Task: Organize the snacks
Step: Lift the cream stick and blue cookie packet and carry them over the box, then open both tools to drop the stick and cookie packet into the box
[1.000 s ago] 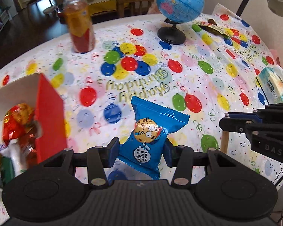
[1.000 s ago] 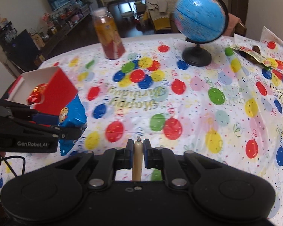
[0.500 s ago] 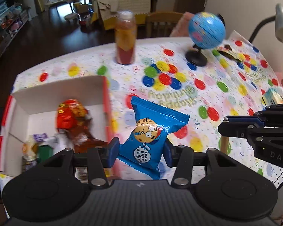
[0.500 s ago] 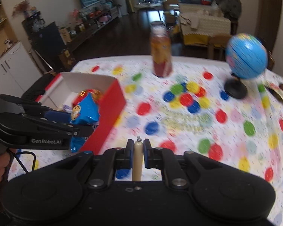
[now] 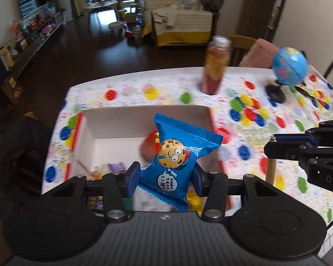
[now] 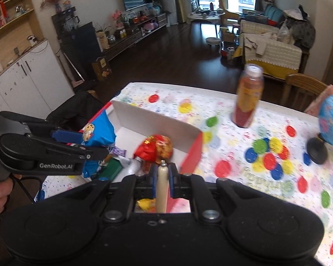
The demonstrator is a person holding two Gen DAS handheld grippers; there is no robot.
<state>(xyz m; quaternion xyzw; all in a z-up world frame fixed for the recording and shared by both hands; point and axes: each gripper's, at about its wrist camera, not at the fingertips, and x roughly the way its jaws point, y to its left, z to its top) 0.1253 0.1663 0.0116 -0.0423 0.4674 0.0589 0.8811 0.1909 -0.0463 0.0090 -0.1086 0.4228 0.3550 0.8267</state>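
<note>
Snacks were on their way into the box, a white-lined carton with red outer walls at the near left of the table. Left gripper was clamped on a blue cookie packet, which hung over the box's near right corner. Right gripper was pinched tight on a thin beige stick snack, poised over the box's near right part, above a red-wrapped snack lying inside.

Judging from this, the packet was gripped low, so its tall top could tip outward on release and land on the rim or the tablecloth. The two grippers stood close together and might knock each other if both dropped at once. The stick could slip from so narrow a pinch.

Legible writing: "GenRobot.AI" on the left gripper's side in the right wrist view, "DAS" on the right gripper in the left. The packet's Chinese bubble text was too small to read.
</note>
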